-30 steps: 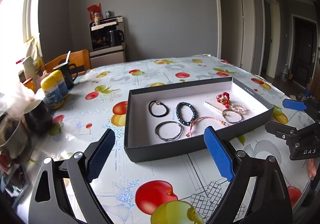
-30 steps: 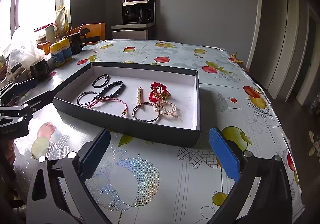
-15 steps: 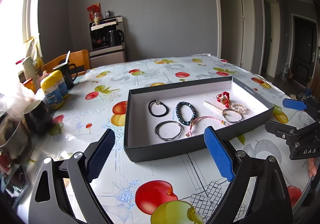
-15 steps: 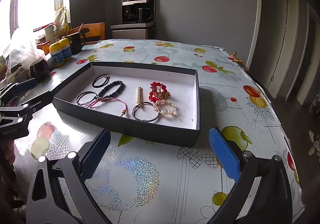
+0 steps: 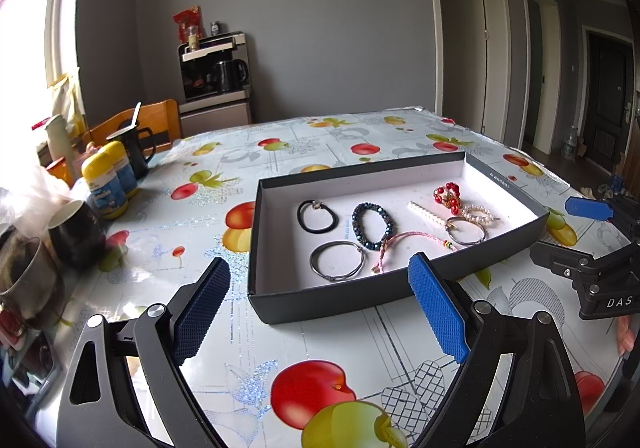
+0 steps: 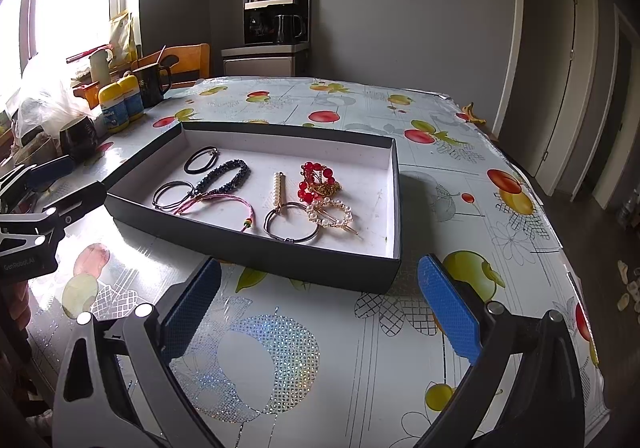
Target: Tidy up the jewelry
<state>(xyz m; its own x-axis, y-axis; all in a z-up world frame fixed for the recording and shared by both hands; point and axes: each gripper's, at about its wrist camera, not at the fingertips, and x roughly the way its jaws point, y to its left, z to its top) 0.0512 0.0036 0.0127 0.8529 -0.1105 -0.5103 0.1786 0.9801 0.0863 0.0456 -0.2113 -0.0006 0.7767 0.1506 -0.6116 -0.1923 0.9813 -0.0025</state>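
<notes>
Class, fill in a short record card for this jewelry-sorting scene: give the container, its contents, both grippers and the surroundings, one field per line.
container: shallow dark tray with white floor, on fruit-print tablecloth
contents: black hair tie, dark beaded bracelet, grey bangle, pink cord bracelet, pearl bar clip, red bead piece, pearl hoop clip, metal ring bracelet
left gripper: open, empty, short of the tray
right gripper: open, empty, short of the tray
surroundings: yellow-lidded bottles, black mugs, coffee machine
</notes>
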